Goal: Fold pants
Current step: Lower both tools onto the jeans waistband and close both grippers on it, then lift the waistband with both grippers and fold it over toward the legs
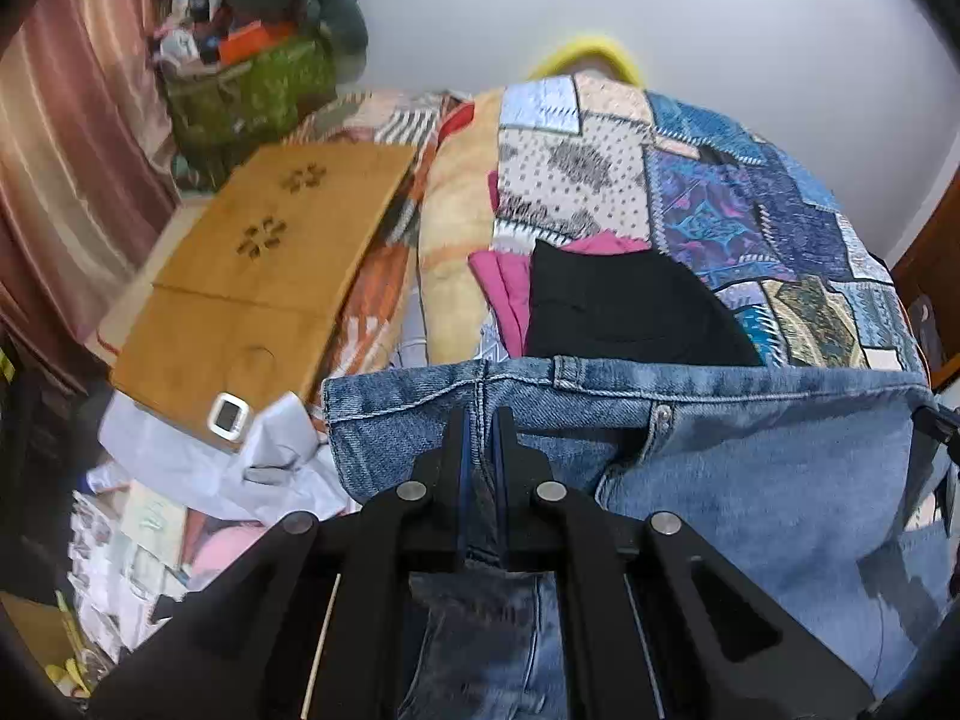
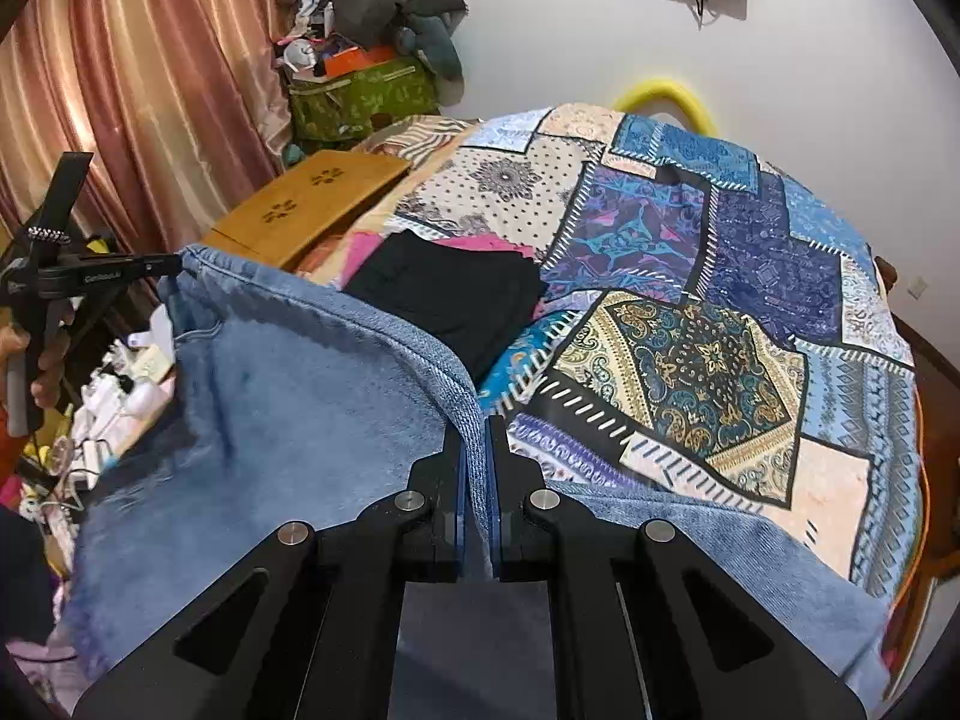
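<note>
A pair of light blue jeans (image 1: pixel 750 468) hangs stretched between my two grippers above the patchwork bedspread (image 1: pixel 750 210). My left gripper (image 1: pixel 480 420) is shut on the waistband near the fly seam. My right gripper (image 2: pixel 478 426) is shut on the waistband edge of the jeans (image 2: pixel 288 408) at the other end. The left gripper (image 2: pixel 162 267) also shows in the right wrist view, clamped on the far corner of the waistband. The jeans' legs hang down below both views, hidden.
Folded black (image 2: pixel 450 294) and pink (image 1: pixel 504 288) garments lie on the bedspread (image 2: pixel 750 312) ahead. A wooden lap table (image 1: pixel 264 264) sits at the left edge of the bed. Clutter (image 1: pixel 180 480) and a curtain (image 2: pixel 138 90) fill the left. A green bag (image 2: pixel 360 96) stands by the wall.
</note>
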The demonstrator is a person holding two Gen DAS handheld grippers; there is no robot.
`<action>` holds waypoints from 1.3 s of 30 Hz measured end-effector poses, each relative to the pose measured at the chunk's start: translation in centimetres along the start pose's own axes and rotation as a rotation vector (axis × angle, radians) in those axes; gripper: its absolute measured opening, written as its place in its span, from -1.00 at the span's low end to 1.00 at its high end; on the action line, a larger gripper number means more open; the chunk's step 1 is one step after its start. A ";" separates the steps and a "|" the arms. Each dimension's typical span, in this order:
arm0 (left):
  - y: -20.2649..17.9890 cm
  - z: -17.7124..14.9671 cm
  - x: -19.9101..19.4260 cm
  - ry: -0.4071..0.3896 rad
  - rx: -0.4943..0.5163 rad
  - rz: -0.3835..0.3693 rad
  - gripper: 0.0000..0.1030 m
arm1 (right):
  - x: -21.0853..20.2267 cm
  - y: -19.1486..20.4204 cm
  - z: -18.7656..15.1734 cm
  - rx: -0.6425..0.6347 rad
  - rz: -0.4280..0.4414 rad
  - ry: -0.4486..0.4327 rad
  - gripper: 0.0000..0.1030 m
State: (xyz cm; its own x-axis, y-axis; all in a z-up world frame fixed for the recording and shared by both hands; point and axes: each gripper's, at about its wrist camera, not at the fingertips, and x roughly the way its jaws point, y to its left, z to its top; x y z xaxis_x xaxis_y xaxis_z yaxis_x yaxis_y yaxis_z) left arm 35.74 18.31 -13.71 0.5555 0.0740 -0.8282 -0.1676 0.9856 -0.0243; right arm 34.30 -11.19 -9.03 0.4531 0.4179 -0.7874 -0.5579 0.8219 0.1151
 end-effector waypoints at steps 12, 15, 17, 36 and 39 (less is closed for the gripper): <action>0.8 -6.5 -6.4 -0.026 -0.007 -0.026 -0.88 | -5.7 4.7 -6.2 -0.055 0.028 -0.007 -0.90; 1.1 -8.7 -7.6 -0.036 -0.003 -0.004 -0.88 | -6.5 5.5 -7.6 -0.047 0.043 -0.016 -0.90; 1.1 -9.9 -8.0 -0.040 -0.003 0.004 -0.88 | -6.8 6.0 -8.4 -0.043 0.048 -0.020 -0.90; 1.9 -21.5 -5.8 0.118 -0.050 -0.002 -0.88 | -6.2 9.0 -15.7 0.042 0.079 -0.014 -0.89; 1.6 -22.0 -6.0 0.126 -0.038 0.012 -0.88 | -6.1 9.1 -16.5 0.053 0.078 -0.015 -0.84</action>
State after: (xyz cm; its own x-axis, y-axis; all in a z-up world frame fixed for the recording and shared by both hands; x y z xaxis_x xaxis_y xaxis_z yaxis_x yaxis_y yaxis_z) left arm 14.23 16.14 -21.10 0.4471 0.0638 -0.8922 -0.2059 0.9780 -0.0332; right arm 15.02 -12.65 -13.20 0.4202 0.4869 -0.7657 -0.5548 0.8056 0.2078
